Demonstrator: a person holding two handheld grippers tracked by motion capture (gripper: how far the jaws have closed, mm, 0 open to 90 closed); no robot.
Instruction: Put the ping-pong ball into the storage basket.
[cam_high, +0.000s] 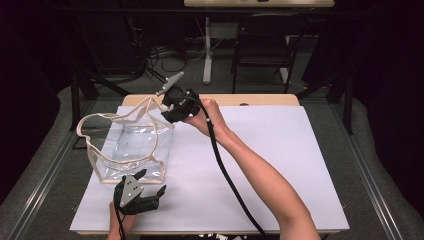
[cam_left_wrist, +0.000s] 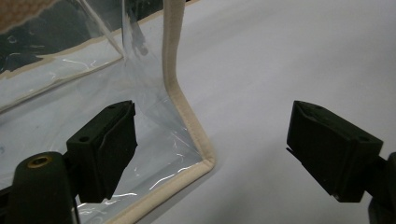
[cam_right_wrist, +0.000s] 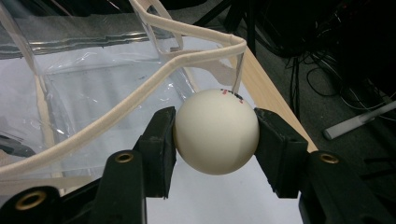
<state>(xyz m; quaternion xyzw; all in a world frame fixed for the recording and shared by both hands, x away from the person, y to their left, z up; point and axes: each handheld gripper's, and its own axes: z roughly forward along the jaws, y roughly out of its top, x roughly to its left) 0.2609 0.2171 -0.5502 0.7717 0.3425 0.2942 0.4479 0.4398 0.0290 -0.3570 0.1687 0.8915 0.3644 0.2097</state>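
Note:
A clear plastic bag (cam_high: 130, 150) with cream fabric trim stands open on the left of the white table cover (cam_high: 260, 165). My right gripper (cam_right_wrist: 215, 133) is shut on a white ball (cam_right_wrist: 215, 130), held just outside the bag's cream rim (cam_right_wrist: 140, 98) at its far right corner. In the high view that right gripper (cam_high: 167, 111) hovers over the bag's far right corner. My left gripper (cam_high: 152, 181) rests near the table's front edge, open, its jaws either side of the bag's near corner (cam_left_wrist: 198, 156) without touching it.
A black chair (cam_high: 262, 42) and table legs stand beyond the far table edge. Cables (cam_right_wrist: 322, 79) lie on the floor to the right of the wooden table edge (cam_right_wrist: 271, 88). A black cable (cam_high: 225, 170) trails along the person's right forearm.

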